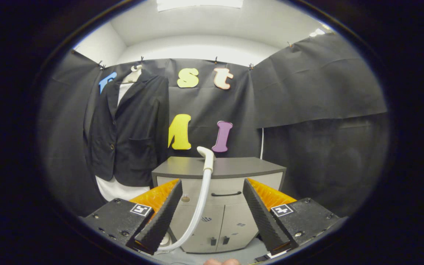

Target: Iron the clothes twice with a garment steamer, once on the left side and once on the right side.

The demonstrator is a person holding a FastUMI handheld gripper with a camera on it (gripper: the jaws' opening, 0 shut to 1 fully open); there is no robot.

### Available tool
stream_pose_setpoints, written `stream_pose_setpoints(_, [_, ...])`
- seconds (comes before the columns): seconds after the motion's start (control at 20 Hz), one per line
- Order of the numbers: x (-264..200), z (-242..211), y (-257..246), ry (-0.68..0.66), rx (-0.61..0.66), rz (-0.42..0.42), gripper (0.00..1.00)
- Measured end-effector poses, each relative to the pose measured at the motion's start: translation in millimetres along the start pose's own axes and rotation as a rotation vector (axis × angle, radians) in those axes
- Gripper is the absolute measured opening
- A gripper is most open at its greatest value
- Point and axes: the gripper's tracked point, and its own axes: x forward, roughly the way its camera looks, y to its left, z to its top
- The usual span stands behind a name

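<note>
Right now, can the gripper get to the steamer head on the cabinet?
Probably yes. The gripper has its jaws open, and the steamer head stands just ahead on the cabinet, with only its own hose running down between the jaws.

The tongs (212, 217) are held level, pointing forward, their two fingers (160, 221) spread wide apart and pressing on nothing; just behind and below them, between the two fingers, a person's fingertips (221, 262) peek into sight

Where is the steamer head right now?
The steamer head rests on the grey cabinet, right of the hanging jacket, beyond the open gripper.
</note>
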Motion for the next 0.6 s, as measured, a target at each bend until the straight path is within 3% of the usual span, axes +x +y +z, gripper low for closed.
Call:
stream_pose_setpoints(0.3, [25.0, 7.0, 16.8, 0.1, 0.025, -0.01, 1.0])
stream_pose_setpoints(0.6, [95.6, 37.1, 31.4, 0.146, -0.024, 0.017, 1.0])
